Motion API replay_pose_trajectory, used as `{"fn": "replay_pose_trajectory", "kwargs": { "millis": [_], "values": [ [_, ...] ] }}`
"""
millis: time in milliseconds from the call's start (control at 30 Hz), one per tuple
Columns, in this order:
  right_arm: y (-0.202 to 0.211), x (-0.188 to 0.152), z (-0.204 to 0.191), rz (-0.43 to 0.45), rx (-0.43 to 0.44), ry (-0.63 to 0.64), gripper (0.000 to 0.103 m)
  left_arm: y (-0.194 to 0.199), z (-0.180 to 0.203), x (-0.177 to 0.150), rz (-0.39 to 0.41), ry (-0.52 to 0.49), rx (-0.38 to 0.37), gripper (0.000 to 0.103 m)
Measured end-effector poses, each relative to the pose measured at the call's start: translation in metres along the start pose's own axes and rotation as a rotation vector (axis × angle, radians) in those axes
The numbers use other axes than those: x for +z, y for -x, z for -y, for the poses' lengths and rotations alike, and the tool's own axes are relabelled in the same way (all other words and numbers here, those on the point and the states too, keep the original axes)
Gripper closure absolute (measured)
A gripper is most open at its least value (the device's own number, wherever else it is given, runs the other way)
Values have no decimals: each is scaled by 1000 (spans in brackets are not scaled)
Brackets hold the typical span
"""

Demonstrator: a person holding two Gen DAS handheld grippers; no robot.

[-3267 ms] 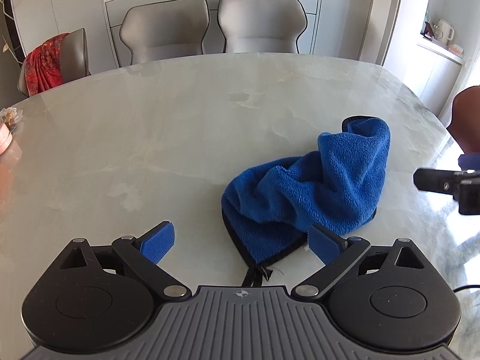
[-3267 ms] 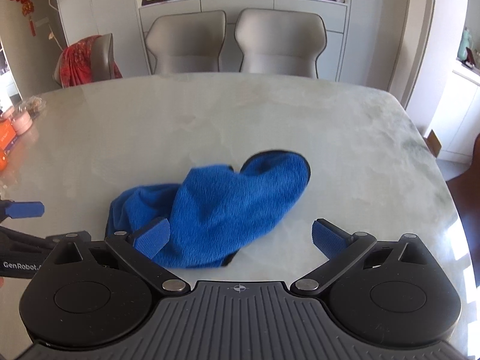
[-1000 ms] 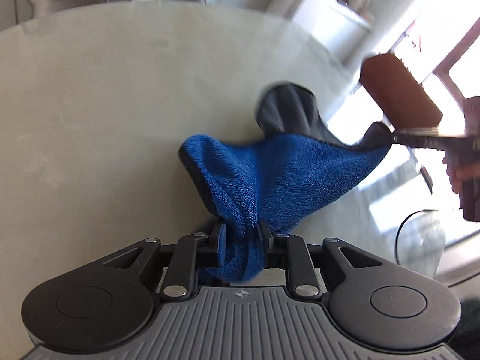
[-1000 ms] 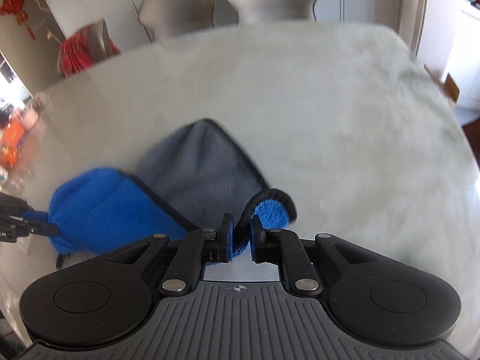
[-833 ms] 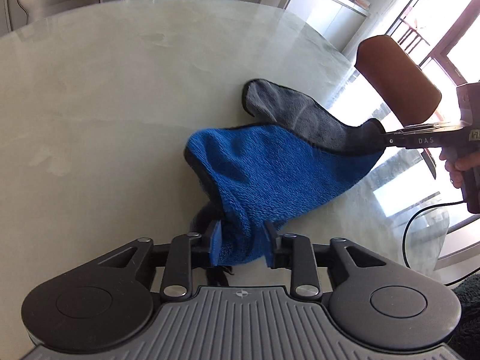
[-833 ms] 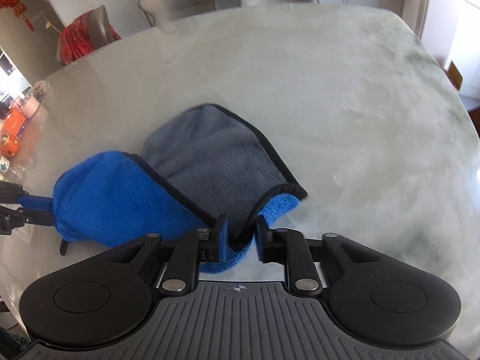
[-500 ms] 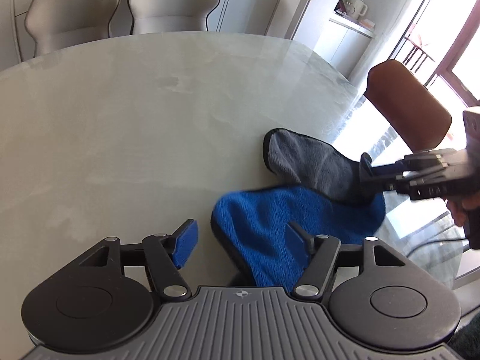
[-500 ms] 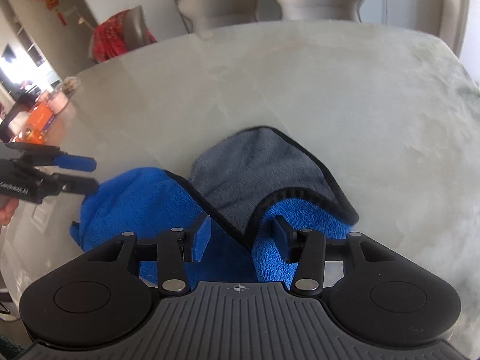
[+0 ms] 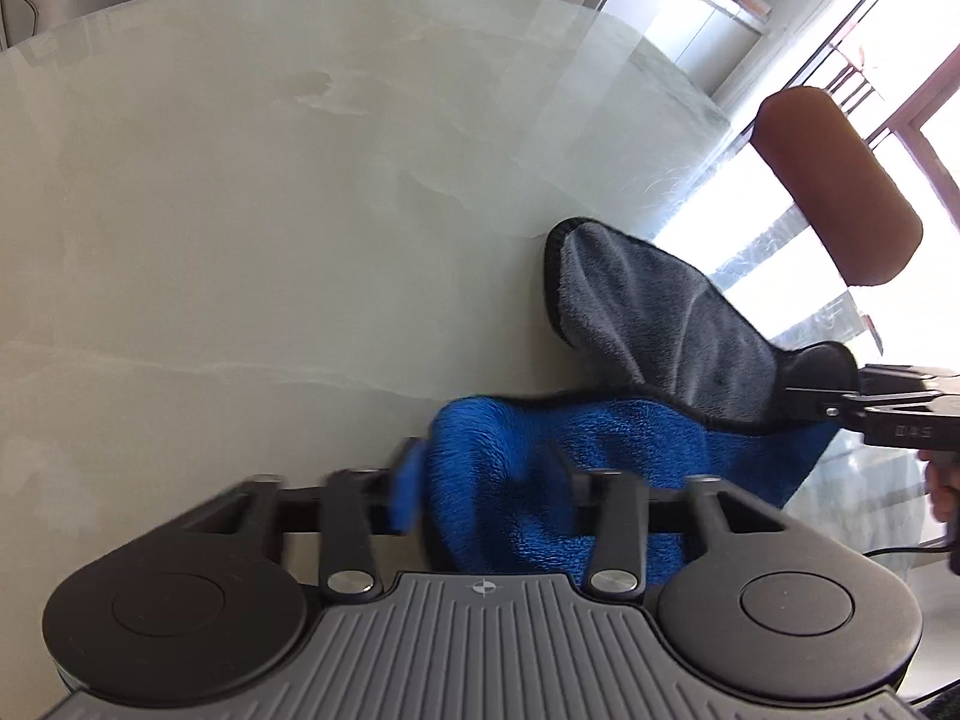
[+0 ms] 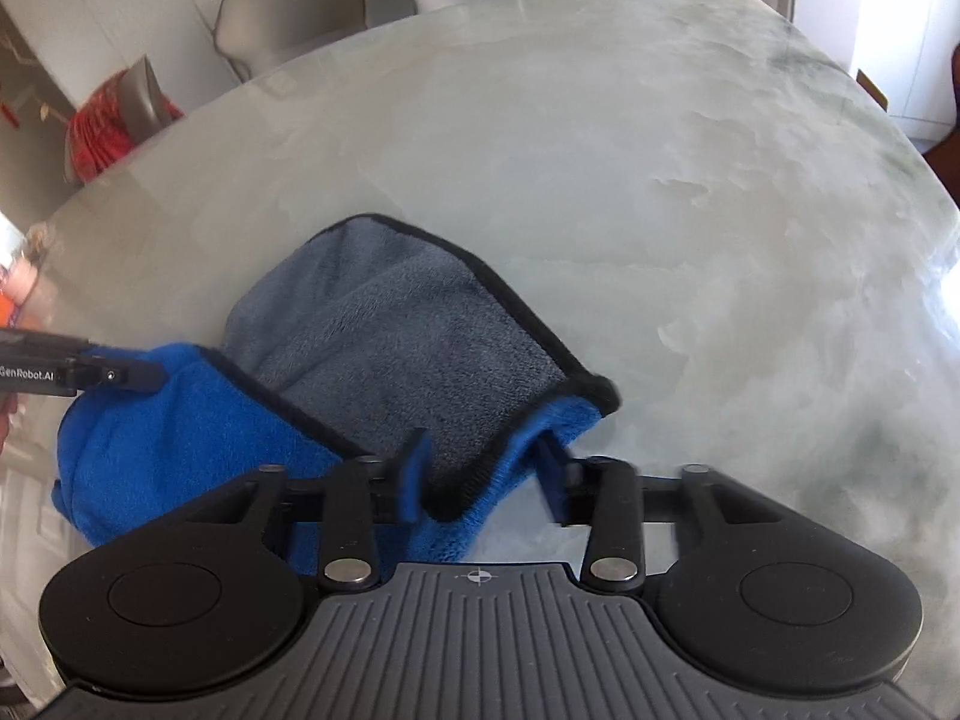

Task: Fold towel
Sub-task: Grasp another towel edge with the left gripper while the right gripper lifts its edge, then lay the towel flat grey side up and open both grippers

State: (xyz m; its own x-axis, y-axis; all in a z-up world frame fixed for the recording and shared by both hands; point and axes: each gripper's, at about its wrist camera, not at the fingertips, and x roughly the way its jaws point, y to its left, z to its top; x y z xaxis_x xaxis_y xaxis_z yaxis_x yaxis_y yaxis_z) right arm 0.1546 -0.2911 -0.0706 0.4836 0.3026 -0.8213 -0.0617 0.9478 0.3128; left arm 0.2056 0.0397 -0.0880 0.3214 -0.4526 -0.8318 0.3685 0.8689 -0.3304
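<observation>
A towel, blue on one side and grey on the other with black edging, lies bunched on the pale marble table (image 9: pixel 240 210). In the left wrist view the blue part (image 9: pixel 600 450) is near and the grey flap (image 9: pixel 648 312) beyond. My left gripper (image 9: pixel 489 480) is partly closed, its jaws around a blue corner with a gap still showing. My right gripper (image 10: pixel 486 474) is likewise partly closed around the towel's near edge (image 10: pixel 480 468), where grey (image 10: pixel 390 342) meets blue (image 10: pixel 180 432). Each gripper shows in the other's view: the right one (image 9: pixel 840 402) and the left one (image 10: pixel 120 375).
A brown chair back (image 9: pixel 840 180) stands at the table's right edge in the left wrist view. Grey chairs (image 10: pixel 288 6) and a chair with red cloth (image 10: pixel 108 126) stand along the far side. Small orange items (image 10: pixel 18 288) sit at the table's left edge.
Both grippers let go of the towel and opened about half a second ago. Now both have moved in again, their jaws narrowing around the towel's edges.
</observation>
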Motion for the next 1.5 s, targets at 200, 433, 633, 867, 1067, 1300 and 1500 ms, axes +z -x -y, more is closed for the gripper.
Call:
{"fn": "replay_pose_trajectory", "kwargs": {
  "millis": [200, 433, 633, 867, 1067, 1300, 1500],
  "values": [
    [24, 6, 9, 99, 126, -66, 93, 38, 6, -4, 112, -10, -26, 97],
    [61, 59, 1, 278, 278, -62, 93, 109, 0, 28, 304, 5, 4, 97],
    [88, 148, -21, 462, 348, 28, 93, 165, -1, 81, 461, -75, 88, 97],
    [120, 212, -35, 613, 373, 82, 93, 213, 10, 126, 651, -129, 151, 97],
    [96, 177, -9, 515, 346, 3, 93, 182, 9, 86, 616, -104, 123, 97],
    [16, 80, 37, 227, 283, -201, 93, 107, -21, -22, 387, 4, 78, 96],
    [0, 34, 53, 114, 230, -254, 93, 99, -32, -71, 268, -3, 120, 94]
  ]
}}
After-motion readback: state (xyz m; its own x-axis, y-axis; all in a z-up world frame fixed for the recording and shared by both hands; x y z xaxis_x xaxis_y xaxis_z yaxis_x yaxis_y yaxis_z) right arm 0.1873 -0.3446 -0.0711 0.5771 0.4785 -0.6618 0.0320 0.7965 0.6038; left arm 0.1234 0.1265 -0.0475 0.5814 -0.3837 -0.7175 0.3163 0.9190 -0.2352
